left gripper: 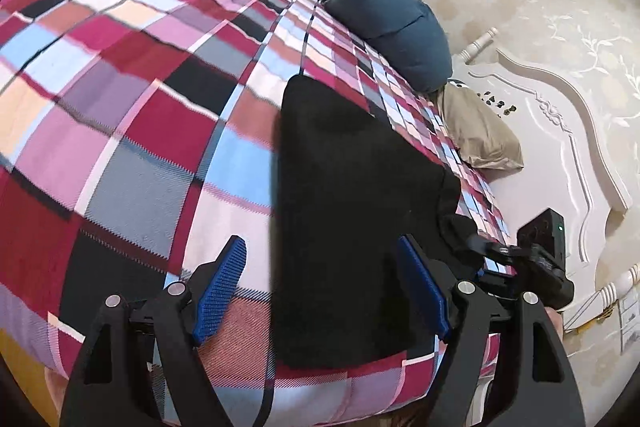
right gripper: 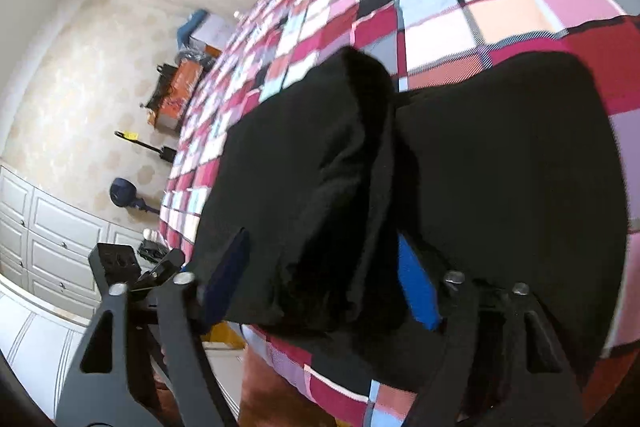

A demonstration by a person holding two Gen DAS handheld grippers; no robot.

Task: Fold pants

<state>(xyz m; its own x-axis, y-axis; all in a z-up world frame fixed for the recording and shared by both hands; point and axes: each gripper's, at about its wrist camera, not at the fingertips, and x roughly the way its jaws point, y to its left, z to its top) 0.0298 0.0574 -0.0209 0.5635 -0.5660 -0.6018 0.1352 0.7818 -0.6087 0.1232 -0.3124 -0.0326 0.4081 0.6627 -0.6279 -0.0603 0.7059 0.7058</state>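
The black pants [left gripper: 344, 187] lie folded flat on a plaid bedspread [left gripper: 132, 99] near the bed's front edge. My left gripper [left gripper: 320, 291] is open above the pants' near left edge; its blue pads [left gripper: 224, 287] hold nothing. In the right wrist view the pants [right gripper: 500, 167] show a raised fold [right gripper: 320, 167] that bulges up between my right gripper's [right gripper: 324, 275] wide-apart fingers. The right blue pad [right gripper: 416, 291] is partly behind the cloth. The jaws stand open around the fold. The right gripper also shows in the left wrist view [left gripper: 540, 251].
A dark blue pillow [left gripper: 400, 31] and a beige pillow [left gripper: 480, 131] lie by the white headboard [left gripper: 560, 131]. Beside the bed stand white drawers [right gripper: 48, 239], an orange box [right gripper: 180, 87] and a dark fan [right gripper: 122, 193].
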